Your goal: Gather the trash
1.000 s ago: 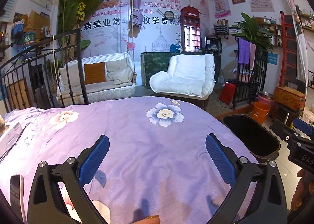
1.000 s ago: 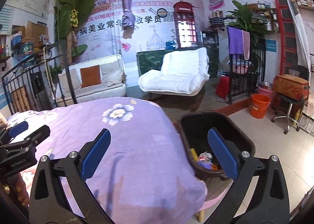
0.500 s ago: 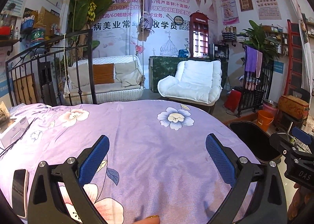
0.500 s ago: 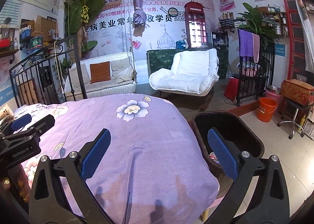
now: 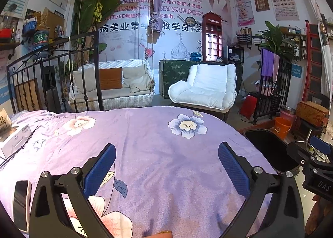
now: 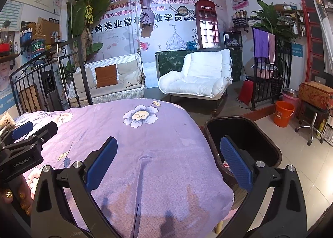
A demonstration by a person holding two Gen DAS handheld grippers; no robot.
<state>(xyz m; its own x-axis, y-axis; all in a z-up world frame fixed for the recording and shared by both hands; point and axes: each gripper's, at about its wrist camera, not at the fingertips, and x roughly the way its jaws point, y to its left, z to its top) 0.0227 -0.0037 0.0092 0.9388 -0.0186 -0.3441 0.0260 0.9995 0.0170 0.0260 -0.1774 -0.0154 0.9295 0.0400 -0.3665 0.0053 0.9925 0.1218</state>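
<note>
Both tongs, left and right, wide open, empty. Bin contents mostly hidden, maybe scraps.

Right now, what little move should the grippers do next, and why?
Probably swing the left gripper left toward the white box and packet at the bed's edge. Both grippers' jaws are open and empty, the purple bedspread ahead looks bare, and the black bin already holds some trash.
</note>
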